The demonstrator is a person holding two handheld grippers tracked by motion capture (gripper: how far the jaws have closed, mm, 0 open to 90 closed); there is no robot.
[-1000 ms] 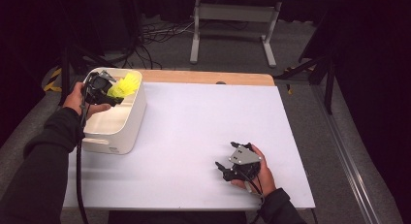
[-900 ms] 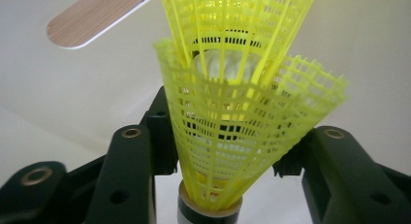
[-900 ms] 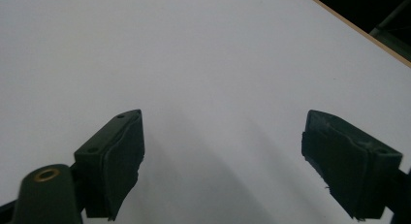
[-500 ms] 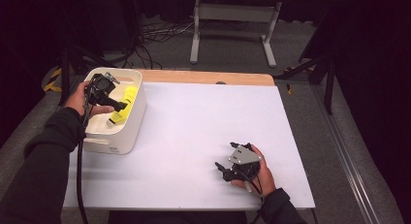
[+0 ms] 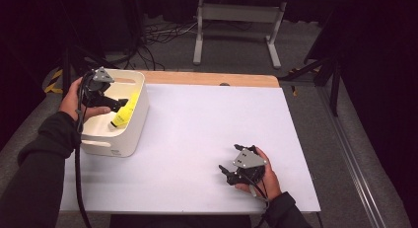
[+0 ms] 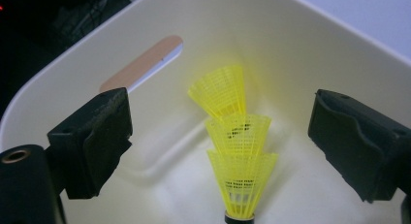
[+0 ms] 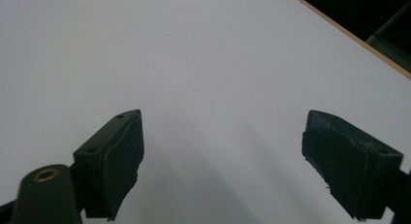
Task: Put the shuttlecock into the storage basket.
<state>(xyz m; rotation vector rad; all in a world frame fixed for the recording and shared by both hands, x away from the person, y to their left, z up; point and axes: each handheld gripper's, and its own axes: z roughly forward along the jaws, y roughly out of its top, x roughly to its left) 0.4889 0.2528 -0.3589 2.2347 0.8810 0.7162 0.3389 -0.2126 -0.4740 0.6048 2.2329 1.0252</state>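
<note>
Left gripper [image 6: 218,151] jaws just opened wide above yellow shuttlecocks [image 6: 237,146] inside bin [image 5: 135,134], right gripper [image 5: 236,166] jaws open over bare table [image 5: 197,129]

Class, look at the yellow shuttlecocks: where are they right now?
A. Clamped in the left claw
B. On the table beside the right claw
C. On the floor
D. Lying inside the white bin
D: the stacked yellow shuttlecocks lie in the white bin, between the open jaws of the left claw and touching neither.

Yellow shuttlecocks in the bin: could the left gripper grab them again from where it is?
Probably yes. The left gripper is open just above the yellow shuttlecocks lying in the white bin, with nothing between.
</note>
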